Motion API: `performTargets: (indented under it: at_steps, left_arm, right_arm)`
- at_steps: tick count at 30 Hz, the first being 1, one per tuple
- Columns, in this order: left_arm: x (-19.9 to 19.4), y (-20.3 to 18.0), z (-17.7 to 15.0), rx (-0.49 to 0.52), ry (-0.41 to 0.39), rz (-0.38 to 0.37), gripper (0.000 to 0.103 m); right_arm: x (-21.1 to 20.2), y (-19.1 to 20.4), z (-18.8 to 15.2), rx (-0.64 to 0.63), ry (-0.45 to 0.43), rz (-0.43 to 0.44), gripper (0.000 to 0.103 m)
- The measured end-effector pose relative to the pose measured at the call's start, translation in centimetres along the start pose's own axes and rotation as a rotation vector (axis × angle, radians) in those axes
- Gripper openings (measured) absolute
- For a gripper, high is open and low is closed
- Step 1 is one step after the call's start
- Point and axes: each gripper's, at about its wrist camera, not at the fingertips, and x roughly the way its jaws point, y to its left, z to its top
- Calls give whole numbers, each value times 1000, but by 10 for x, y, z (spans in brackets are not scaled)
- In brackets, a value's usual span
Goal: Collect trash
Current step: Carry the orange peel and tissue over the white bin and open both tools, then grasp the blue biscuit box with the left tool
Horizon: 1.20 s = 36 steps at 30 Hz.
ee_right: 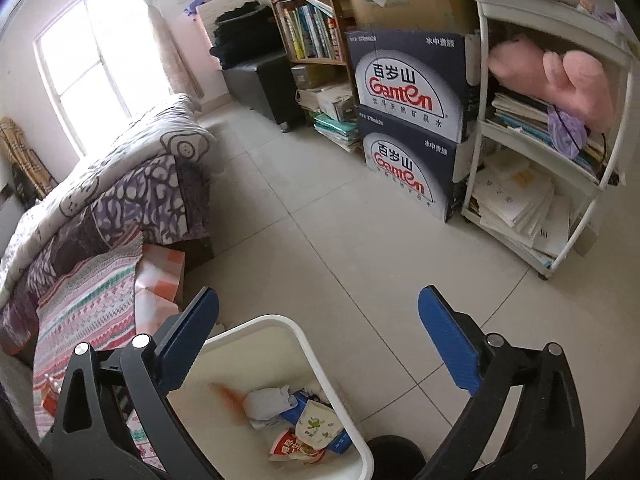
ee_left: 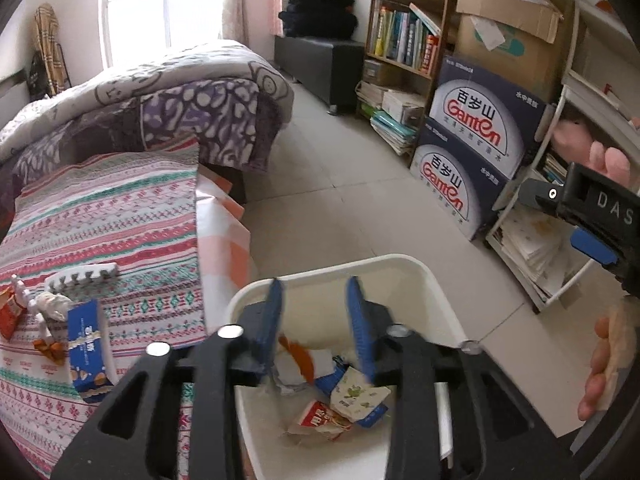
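A: Nearest first, what do the grippers show?

B: The left gripper (ee_left: 314, 320) hangs over the white bin (ee_left: 404, 261), its blue fingers apart with nothing between them; the right gripper (ee_right: 320, 344) sits wider still, jaws spread and empty, one finger above the bin's rim (ee_right: 256, 322), the other over bare floor tile.

A: And the trash itself?

B: Inside the bin lie crumpled wrappers (ee_left: 340, 404): a pale one with green print, a red-and-white one, blue scraps, white paper; an orange blur shows among them, too smeared to identify.

A: Anything not yet collected?

B: Yes; on the striped bedspread (ee_left: 132, 216), left of the bin, a blue carton (ee_left: 86, 350) stands tilted; just beyond it sit a crumpled white tissue (ee_left: 52, 304), an orange wrapper (ee_left: 10, 314) and a white-and-grey toothed foam piece (ee_left: 82, 278).

A: Farther out?

B: A folded quilt (ee_left: 168, 92) covers the bed's far end; across the tiled floor two stacked Ganten water boxes (ee_right: 408, 120) stand beside a white shelf (ee_right: 560, 160) holding papers and a pink plush toy (ee_right: 560, 76); a bookcase (ee_left: 404, 32) and the window (ee_right: 96, 56) lie beyond.
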Motion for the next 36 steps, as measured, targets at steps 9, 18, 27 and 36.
performTargets:
  at_steps: [9, 18, 27, 36]
  left_arm:
    - [0, 10, -2, -7, 11, 28, 55]
    - [-4, 46, -11, -50, 43, 166, 80]
    - [11, 120, -25, -142, 148, 448, 89]
    - [28, 173, -41, -267, 252, 487, 89]
  right_arm:
    - [-2, 17, -2, -26, -1, 23, 96]
    - [3, 50, -14, -78, 44, 67, 96]
    - [10, 91, -29, -169, 99, 116, 96]
    - [16, 112, -38, -207, 133, 125, 96]
